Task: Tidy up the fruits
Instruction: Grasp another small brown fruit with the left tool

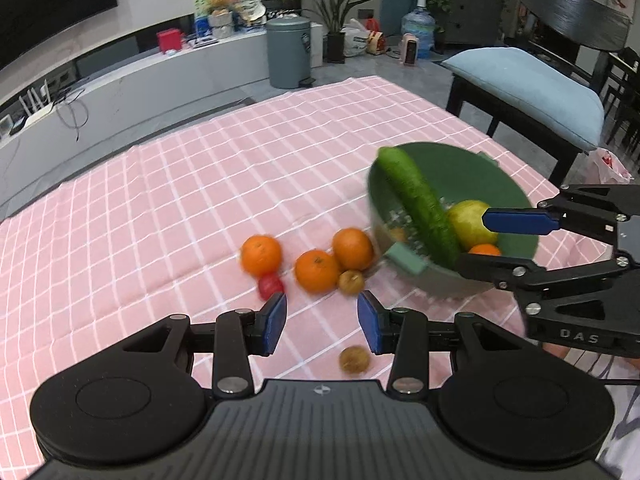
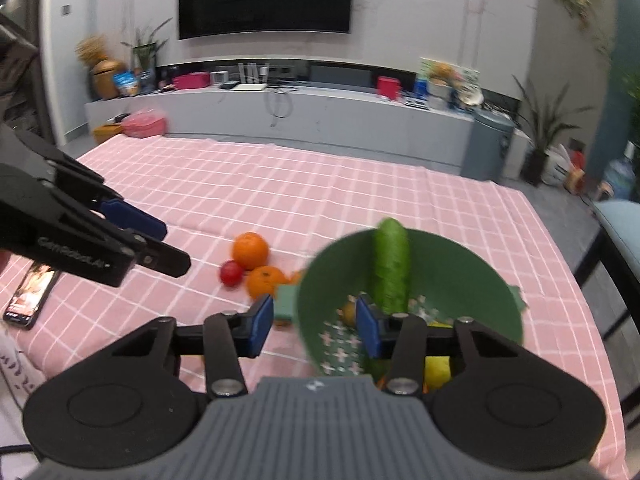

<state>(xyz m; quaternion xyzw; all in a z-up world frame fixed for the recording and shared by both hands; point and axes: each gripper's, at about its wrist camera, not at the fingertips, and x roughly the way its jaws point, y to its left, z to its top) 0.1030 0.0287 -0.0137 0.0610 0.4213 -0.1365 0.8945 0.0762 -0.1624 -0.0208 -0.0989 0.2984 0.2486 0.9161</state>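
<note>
A green strainer bowl is tilted on the pink checked tablecloth; it holds a cucumber, a yellow-green fruit and an orange. My right gripper is open, with its jaws either side of the bowl's near rim; it also shows in the left wrist view. Three oranges, a red fruit and a small brown fruit lie left of the bowl. My left gripper is open and empty above another brown fruit.
A phone lies at the table's left edge in the right wrist view. A black chair with a blue cushion stands beyond the table's right side. A grey bin and a low white cabinet stand behind.
</note>
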